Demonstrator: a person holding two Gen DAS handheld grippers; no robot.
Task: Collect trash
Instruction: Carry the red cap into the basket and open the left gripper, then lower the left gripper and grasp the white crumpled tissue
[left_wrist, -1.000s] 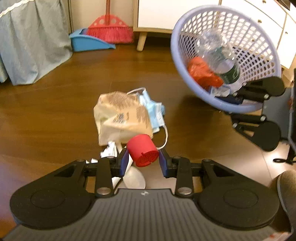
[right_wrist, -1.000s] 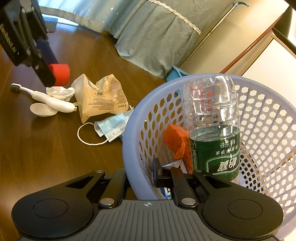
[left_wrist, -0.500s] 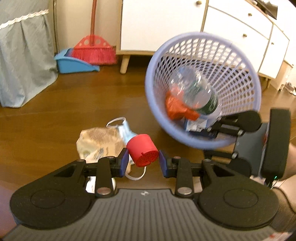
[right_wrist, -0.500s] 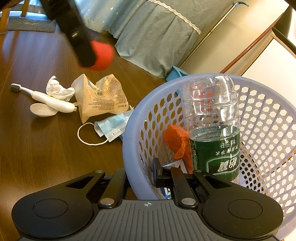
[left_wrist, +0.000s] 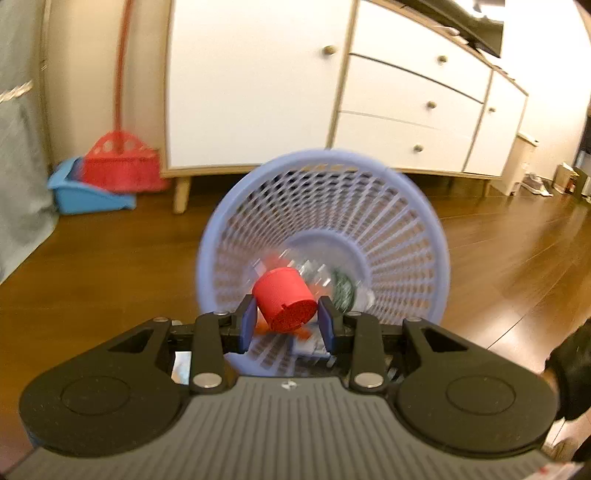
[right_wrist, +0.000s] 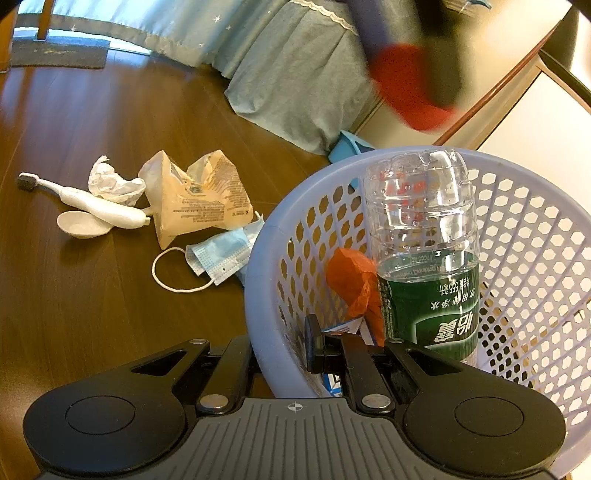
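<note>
The basket (right_wrist: 524, 236) around the right gripper's (right_wrist: 284, 354) fingers is matt lilac perforated plastic. In it stands a clear glossy plastic bottle (right_wrist: 421, 236) beside crinkled orange wrapping (right_wrist: 351, 280). Between the left gripper's (left_wrist: 286, 319) blue pads sits a ribbed matt red cap (left_wrist: 284, 301). The floor (right_wrist: 92, 295) is polished wood.

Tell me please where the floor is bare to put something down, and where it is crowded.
Bare floor lies in front of the face mask, beside the basket. More lies beyond the trash, toward the grey mat. Crowded: toothbrush, spoon, tissue and snack bag touch one another.
</note>
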